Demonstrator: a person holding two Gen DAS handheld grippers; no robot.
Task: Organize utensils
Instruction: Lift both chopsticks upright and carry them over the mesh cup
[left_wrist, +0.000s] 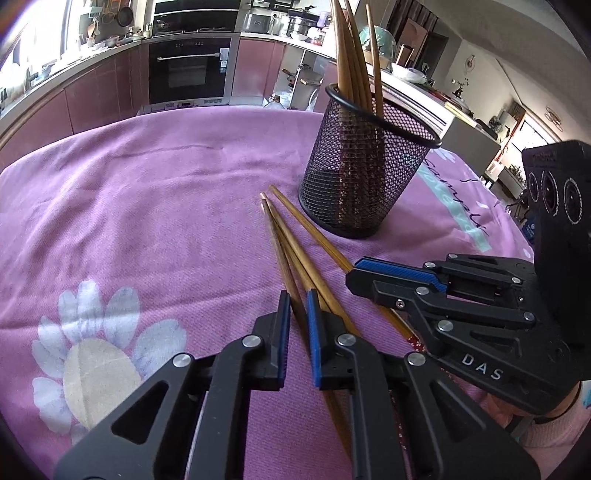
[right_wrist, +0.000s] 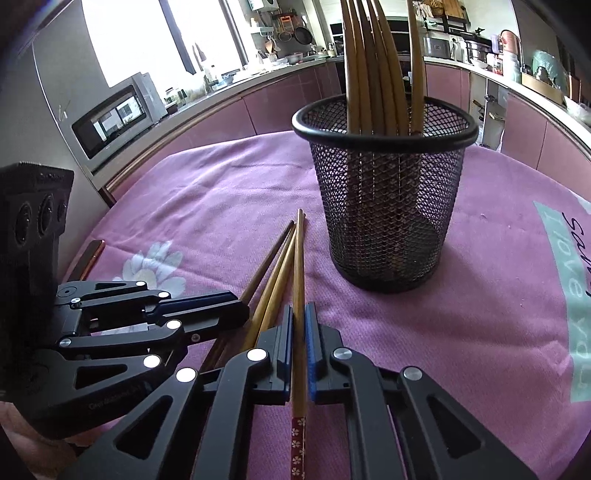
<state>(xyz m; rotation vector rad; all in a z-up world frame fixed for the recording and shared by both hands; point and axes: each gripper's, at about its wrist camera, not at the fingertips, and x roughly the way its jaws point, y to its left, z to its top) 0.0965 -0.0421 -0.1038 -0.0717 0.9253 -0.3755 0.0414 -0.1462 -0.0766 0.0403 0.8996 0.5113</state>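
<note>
Blue-padded and black-framed, the right gripper (right_wrist: 299, 325) is closed narrowly on one bamboo chopstick (right_wrist: 298, 295), which runs between its pads with the tip pointing toward the mesh cup (right_wrist: 384, 206) and its red flower-patterned end trailing back under the gripper. From the left wrist view the same gripper (left_wrist: 360, 275) comes in from the side, in front of the mesh cup (left_wrist: 364, 170).

The left gripper (left_wrist: 297, 321) stands a little apart, its pads straddling a loose chopstick (left_wrist: 280, 254) that lies flat on the cloth; whether the pads press it, I cannot tell. From the right wrist view this gripper (right_wrist: 236, 310) sits just beside the loose chopsticks (right_wrist: 273, 273), in front of and to the left of the cup.

Those chopsticks lie side by side on the pink tablecloth (left_wrist: 147, 206), tips fanned toward the foot of the cup and near it.

The cup is black wire mesh, round, upright, with a solid rim. Inside it stands a bundle of bamboo chopsticks (right_wrist: 373, 74), leaning against the rim and rising well above it; one more leans apart from the bundle.
</note>
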